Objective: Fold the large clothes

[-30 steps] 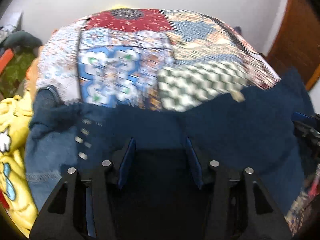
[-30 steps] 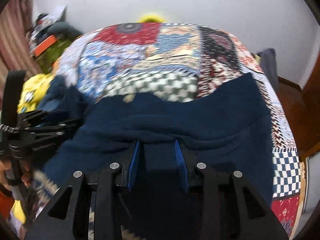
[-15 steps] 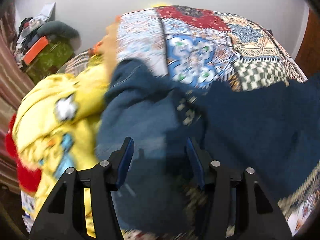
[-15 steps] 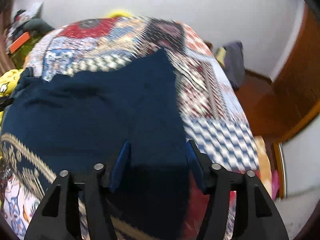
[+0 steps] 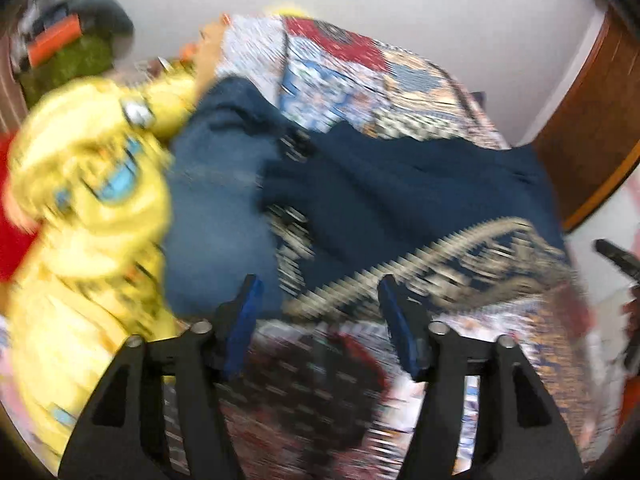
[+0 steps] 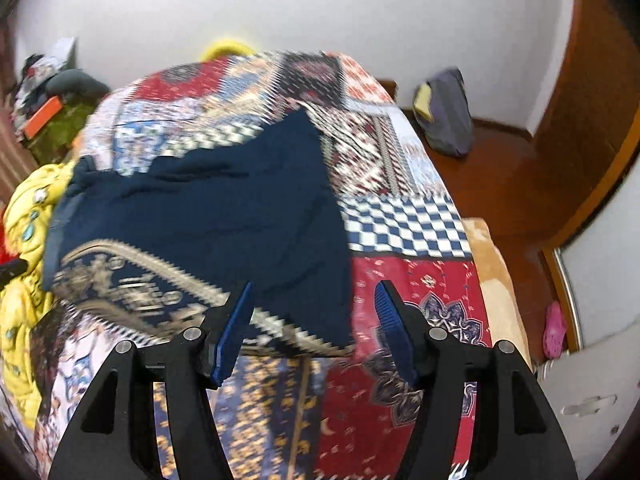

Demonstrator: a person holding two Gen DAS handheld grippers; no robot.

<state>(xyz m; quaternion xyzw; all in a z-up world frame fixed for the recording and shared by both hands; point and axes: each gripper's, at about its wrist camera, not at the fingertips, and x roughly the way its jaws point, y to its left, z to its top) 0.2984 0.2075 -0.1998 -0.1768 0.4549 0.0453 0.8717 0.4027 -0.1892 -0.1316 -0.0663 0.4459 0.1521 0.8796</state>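
Observation:
A dark navy garment [image 6: 224,216] with a beige patterned border [image 6: 132,280] lies spread on the patchwork bed cover [image 6: 404,224]. It also shows in the left wrist view [image 5: 400,192], blurred by motion. My left gripper [image 5: 320,312] is open and empty, above the garment's near border [image 5: 420,264]. My right gripper [image 6: 314,320] is open and empty, over the garment's near right corner. The tip of the right gripper shows at the right edge of the left wrist view [image 5: 616,256].
A pile of yellow clothing [image 5: 80,200] and a blue denim piece [image 5: 216,208] lie left of the garment. Clutter with an orange item [image 6: 42,116] sits at the back left. A grey bag [image 6: 444,116] stands on the wooden floor right of the bed.
Both grippers have let go of the navy garment and opened. They have pulled back toward the near edge of the bed. The garment now lies flat.

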